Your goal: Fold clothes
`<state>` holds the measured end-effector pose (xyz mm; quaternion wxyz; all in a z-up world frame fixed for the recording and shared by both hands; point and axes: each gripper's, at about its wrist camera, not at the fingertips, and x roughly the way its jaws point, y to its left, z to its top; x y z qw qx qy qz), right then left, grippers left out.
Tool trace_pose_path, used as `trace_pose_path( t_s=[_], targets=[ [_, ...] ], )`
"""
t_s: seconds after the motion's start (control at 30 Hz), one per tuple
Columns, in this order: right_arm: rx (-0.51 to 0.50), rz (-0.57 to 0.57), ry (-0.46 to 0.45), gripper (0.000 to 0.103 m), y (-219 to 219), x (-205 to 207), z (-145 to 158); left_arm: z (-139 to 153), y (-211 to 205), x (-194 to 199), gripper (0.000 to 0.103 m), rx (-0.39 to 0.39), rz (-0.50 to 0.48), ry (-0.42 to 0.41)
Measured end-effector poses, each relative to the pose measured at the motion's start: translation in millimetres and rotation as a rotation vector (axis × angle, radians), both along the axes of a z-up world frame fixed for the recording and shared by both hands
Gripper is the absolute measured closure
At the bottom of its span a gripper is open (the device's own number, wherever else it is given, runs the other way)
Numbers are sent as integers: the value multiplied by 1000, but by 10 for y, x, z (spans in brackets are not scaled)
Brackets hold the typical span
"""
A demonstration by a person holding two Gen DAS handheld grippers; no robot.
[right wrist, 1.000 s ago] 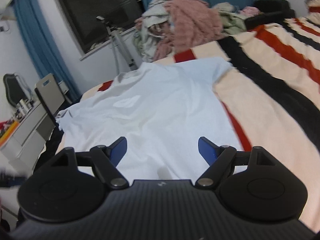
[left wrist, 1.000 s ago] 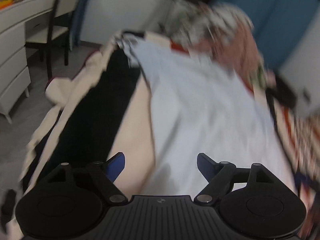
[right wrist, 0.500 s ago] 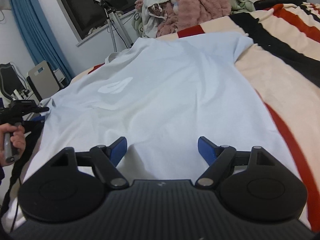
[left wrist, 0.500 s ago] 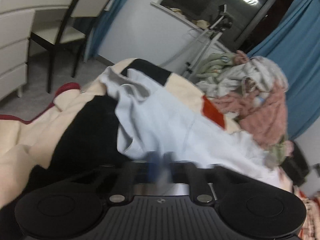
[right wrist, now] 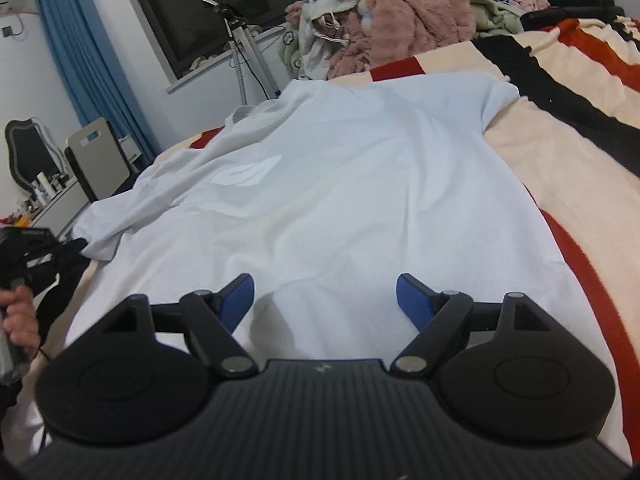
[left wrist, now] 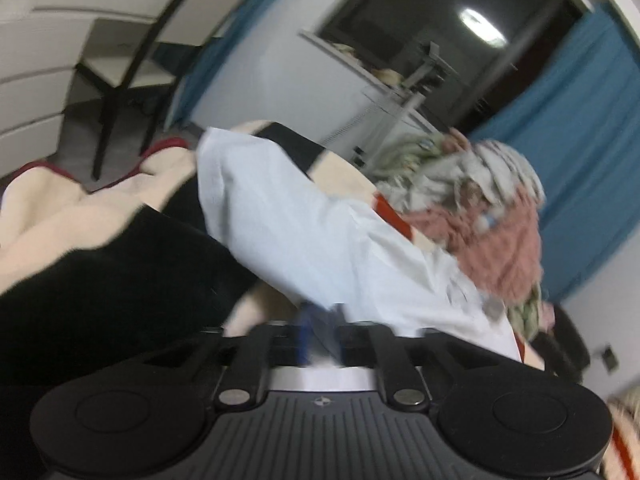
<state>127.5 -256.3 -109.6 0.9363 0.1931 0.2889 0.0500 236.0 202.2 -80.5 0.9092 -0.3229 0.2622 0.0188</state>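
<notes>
Nearest, my right gripper [right wrist: 325, 298] hangs spread wide over the hem of the pale blue T-shirt [right wrist: 340, 184], pinching nothing. My left gripper [left wrist: 320, 334] is blurred; its jaws have just been opening, shirt edge between them, grip uncertain. The shirt lies flat on the striped blanket [right wrist: 580, 152]. I'd re-pinch the left edge squarely before lifting. Clothes pile [right wrist: 384, 16] beyond.

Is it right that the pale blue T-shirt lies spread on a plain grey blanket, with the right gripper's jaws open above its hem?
Not quite: the right wrist view shows the striped blanket is cream, black and red, not plain grey. The pale blue T-shirt does lie spread on it, with the right gripper open above its hem.
</notes>
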Motion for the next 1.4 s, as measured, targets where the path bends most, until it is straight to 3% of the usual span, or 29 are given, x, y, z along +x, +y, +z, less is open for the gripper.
trace_pose_path(
  t_s=[0.03, 0.07, 0.2, 0.23, 0.3, 0.37, 0.4, 0.47, 0.57, 0.67, 0.73, 0.8, 0.83, 0.87, 1.0, 1.2, 1.33, 1.4],
  targets=[
    [-2, 1, -3, 22, 2, -10, 12, -18, 56, 46, 34, -18, 28, 7],
    [-5, 1, -6, 22, 3, -16, 20, -40, 120, 103, 21, -38, 69, 10],
    [-8, -12, -7, 22, -26, -18, 17, -142, 355, 462, 22, -170, 139, -16],
    [-8, -16, -6, 23, -35, -14, 11, -163, 386, 559, 29, -190, 151, -19],
    [-3, -20, -4, 23, -48, -13, 0, -173, 415, 773, 51, -150, 170, -11],
    [-6, -18, -9, 23, -40, -17, 1, -169, 458, 972, 100, -97, 170, -1],
    [-8, -16, -13, 23, -33, -19, 4, -157, 484, 1066, 99, -61, 163, 3],
    [-24, -15, -38, 23, -9, -20, 26, 19, 510, 1254, 100, 98, 168, -23],
    [-47, -20, -74, 22, 24, 2, 48, 404, 584, 1420, 101, 254, 203, -86],
    [-67, -36, -90, 23, 45, 50, 46, 635, 545, 1623, 101, 460, 235, -90],
    [-71, -46, -86, 23, 39, 85, 32, 616, 523, 1756, 100, 496, 221, -75],
    [-68, -57, -79, 22, 24, 104, 14, 551, 507, 1789, 93, 444, 175, -65],
    [-67, -62, -76, 23, 16, 109, 6, 495, 503, 1782, 77, 424, 165, -54],
    [-66, -65, -74, 23, 11, 111, 2, 443, 497, 1730, 58, 407, 160, -32],
    [-62, -68, -77, 23, -11, 100, 10, 284, 497, 1233, 41, 348, 80, 46],
    [-56, -70, -94, 23, -29, 0, 98, 144, 500, -377, 37, 214, -105, 142],
    [-51, -68, -115, 23, -51, -119, 196, -48, 384, -1198, 40, 142, -239, 247],
    [-46, -67, -135, 23, -66, -214, 270, -123, 301, -1476, 42, 155, -283, 276]
  ],
)
